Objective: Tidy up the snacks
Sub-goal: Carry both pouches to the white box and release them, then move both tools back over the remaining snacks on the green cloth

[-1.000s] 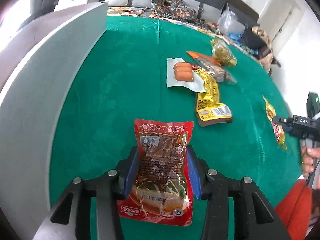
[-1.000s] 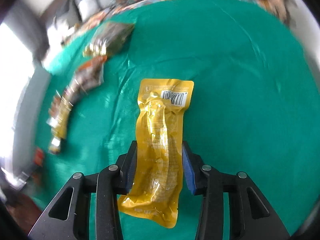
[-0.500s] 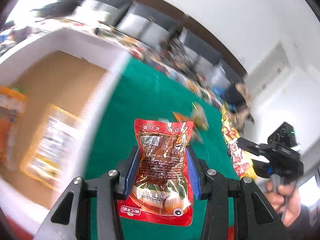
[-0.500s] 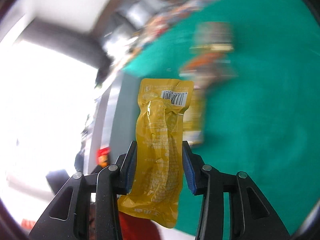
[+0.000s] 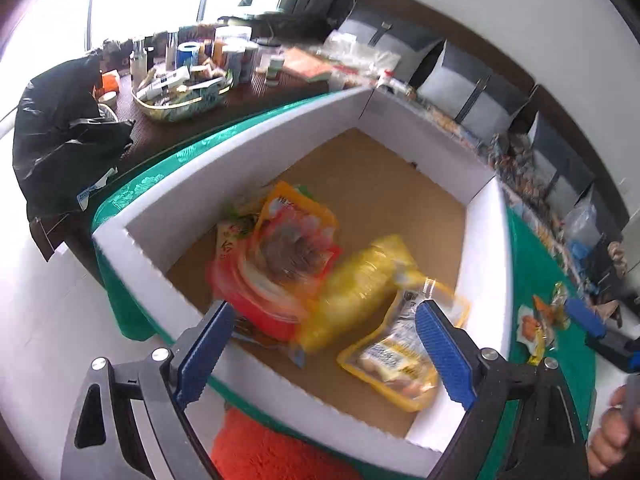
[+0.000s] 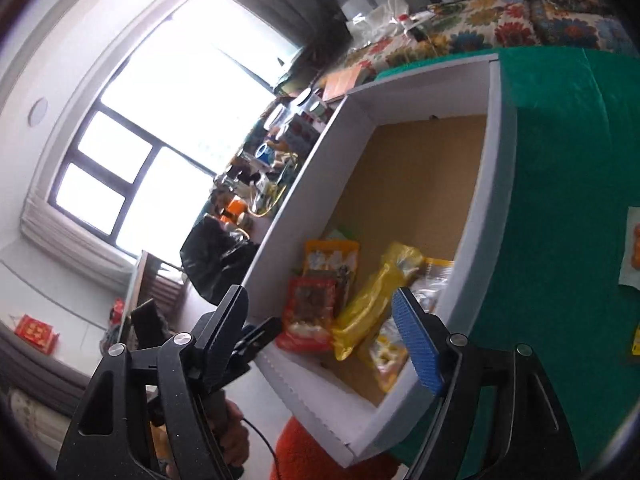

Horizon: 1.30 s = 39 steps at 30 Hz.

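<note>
Over white box (image 5: pixel 486 216) on green bench (image 6: pixel 560 160): left claw (image 5: pixel 320 344) and right claw (image 6: pixel 320 320) both wide apart, holding nothing. Red pouch (image 6: pixel 308 312), yellow pouch (image 5: pixel 356 292) lie inside. Light, floppy, slick film; pinch flat sealed edge.

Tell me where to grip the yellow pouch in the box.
Grip the yellow pouch across its narrow width near the upper end, coming from above. It lies long and slanted atop the other packs inside the white box, whose walls probably block any sideways approach.
</note>
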Each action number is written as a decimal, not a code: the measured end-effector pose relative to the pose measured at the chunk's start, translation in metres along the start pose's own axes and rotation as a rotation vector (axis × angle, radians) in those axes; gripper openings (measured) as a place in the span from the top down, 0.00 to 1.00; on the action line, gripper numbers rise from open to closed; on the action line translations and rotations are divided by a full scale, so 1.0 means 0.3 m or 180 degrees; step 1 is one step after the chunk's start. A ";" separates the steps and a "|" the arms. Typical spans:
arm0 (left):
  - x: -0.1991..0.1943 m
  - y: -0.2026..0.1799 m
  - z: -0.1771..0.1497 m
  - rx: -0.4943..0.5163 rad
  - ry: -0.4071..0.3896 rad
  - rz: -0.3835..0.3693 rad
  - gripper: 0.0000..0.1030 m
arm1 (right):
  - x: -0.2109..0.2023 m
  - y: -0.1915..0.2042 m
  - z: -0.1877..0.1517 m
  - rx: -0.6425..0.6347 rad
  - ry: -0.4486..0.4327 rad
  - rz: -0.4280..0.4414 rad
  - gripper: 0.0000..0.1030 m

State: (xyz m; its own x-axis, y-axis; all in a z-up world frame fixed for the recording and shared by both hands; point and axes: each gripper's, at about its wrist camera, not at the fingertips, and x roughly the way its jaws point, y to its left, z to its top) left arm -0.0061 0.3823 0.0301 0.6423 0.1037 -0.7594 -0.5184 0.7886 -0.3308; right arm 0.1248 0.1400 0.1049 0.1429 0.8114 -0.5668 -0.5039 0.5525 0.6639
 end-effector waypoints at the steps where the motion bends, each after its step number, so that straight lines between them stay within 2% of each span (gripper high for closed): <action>1: -0.023 -0.011 -0.022 0.0029 -0.0024 -0.0042 0.11 | -0.036 -0.036 -0.017 -0.0071 -0.0076 -0.0153 0.25; 4: -0.078 -0.146 -0.064 0.0269 -0.0072 -0.0416 0.11 | -0.153 -0.195 -0.065 -0.0363 -0.0238 -0.0845 0.25; 5: -0.088 -0.201 -0.075 0.0366 -0.0071 -0.0543 0.11 | -0.200 -0.282 -0.112 -0.0519 -0.0273 -0.1293 0.25; 8: -0.122 -0.427 -0.121 0.0758 -0.0023 -0.0959 0.03 | -0.354 -0.539 -0.253 -0.0625 -0.0280 -0.2194 0.25; 11: -0.113 -0.644 -0.212 0.1114 0.0101 -0.1272 0.00 | -0.517 -0.731 -0.359 -0.0438 -0.0380 -0.2652 0.25; 13: -0.040 -0.785 -0.300 0.1312 0.0339 -0.1325 0.00 | -0.651 -0.854 -0.417 -0.0204 -0.0519 -0.2896 0.25; 16: 0.096 -0.900 -0.415 0.1467 0.0599 -0.1233 0.00 | -0.765 -0.984 -0.454 0.0093 -0.0669 -0.3094 0.25; 19: 0.263 -0.976 -0.531 0.1640 0.0781 -0.0858 0.01 | -0.811 -1.067 -0.459 0.0330 -0.0740 -0.3191 0.25; 21: 0.329 -0.971 -0.546 0.1667 0.0815 -0.0710 0.02 | -0.825 -1.104 -0.479 0.0429 -0.0747 -0.3193 0.22; 23: 0.388 -0.964 -0.538 0.1639 0.0779 -0.0596 0.02 | -0.839 -1.099 -0.475 0.0441 -0.0829 -0.3178 0.21; 29: 0.496 -0.937 -0.524 0.1665 0.0675 -0.0341 0.02 | -0.808 -1.091 -0.445 0.0433 -0.0787 -0.3227 0.15; 33: 0.483 -0.916 -0.563 0.1914 0.0416 -0.0255 0.02 | -0.815 -1.089 -0.458 0.0431 -0.0788 -0.3225 0.15; 39: 0.488 -0.912 -0.568 0.1998 0.0385 -0.0223 0.00 | -0.814 -1.091 -0.454 0.0431 -0.0788 -0.3224 0.15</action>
State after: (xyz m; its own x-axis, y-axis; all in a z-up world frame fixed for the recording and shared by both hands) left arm 0.1335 0.0786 -0.0861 0.5754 -0.0010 -0.8178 -0.0250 0.9995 -0.0189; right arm 0.1387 -0.2651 -0.0405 0.6222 -0.0339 -0.7821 0.0458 0.9989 -0.0069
